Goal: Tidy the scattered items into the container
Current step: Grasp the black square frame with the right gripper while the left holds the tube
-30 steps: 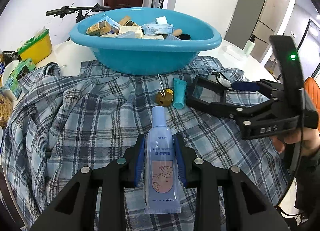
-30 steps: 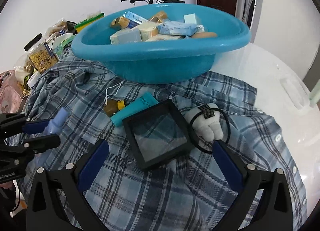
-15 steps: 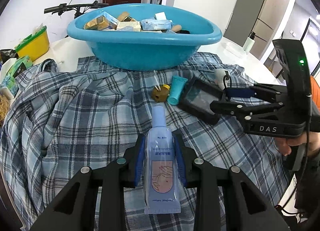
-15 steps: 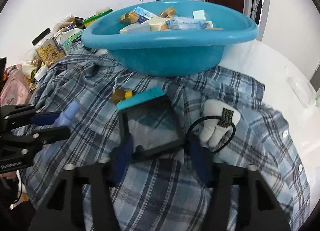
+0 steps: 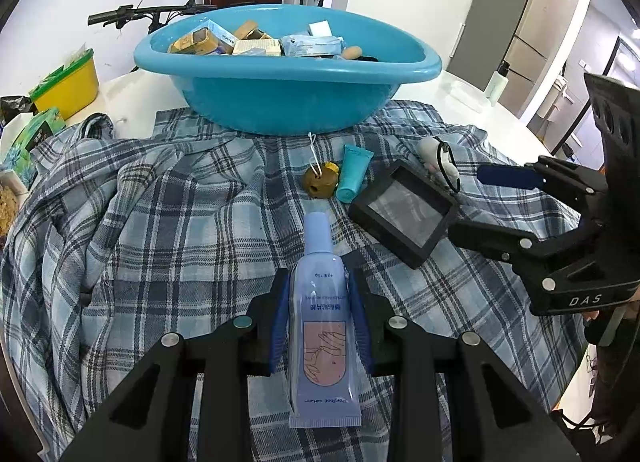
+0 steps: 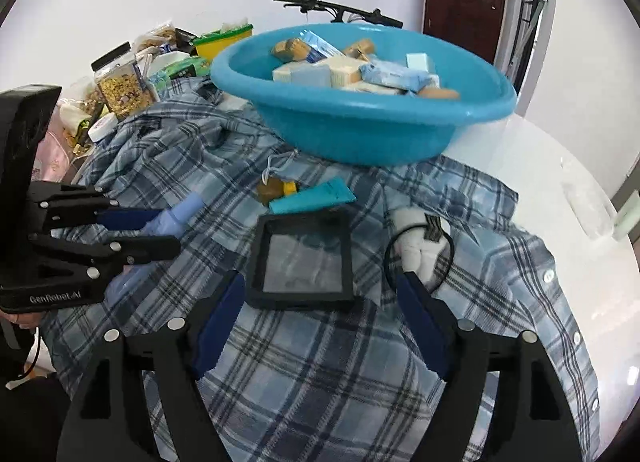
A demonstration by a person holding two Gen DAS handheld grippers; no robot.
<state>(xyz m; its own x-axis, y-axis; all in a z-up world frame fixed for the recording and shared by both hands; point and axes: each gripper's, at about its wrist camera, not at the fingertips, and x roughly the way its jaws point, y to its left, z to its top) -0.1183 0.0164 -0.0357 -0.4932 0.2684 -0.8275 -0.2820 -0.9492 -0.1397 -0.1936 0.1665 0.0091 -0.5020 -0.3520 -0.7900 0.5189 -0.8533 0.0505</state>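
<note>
- Blue-and-white plaid cotton shirt spread over the white round table, carrying every loose item.
- Round turquoise plastic basin at twelve o'clock in both wrist views, already heaped with small boxes and packets; destination for the rest.
- Right gripper low in its own view, blue pads apart. Jaws have just been reopening after a squeeze half a second back that failed to keep the frame; nothing pressed between them now.
- Left gripper clamped on the pale-blue squeeze tube with the hand drawing, cap aimed at twelve o'clock toward the basin, same grip as a second ago.
- Black square display frame with clear film lying flat on the shirt just beyond the right pads at twelve o'clock, not lifted, turned somewhat from its pose a second ago.
- White plush toy with black elastic loop at one o'clock, just beside the right-hand pad.
- Teal tube and brown-and-yellow trinket on a white string between frame and basin, touching each other.
- Likely meaning: frame pickup missed, a second attempt needed; pale-blue tube ready for carrying over the basin rim.
</note>
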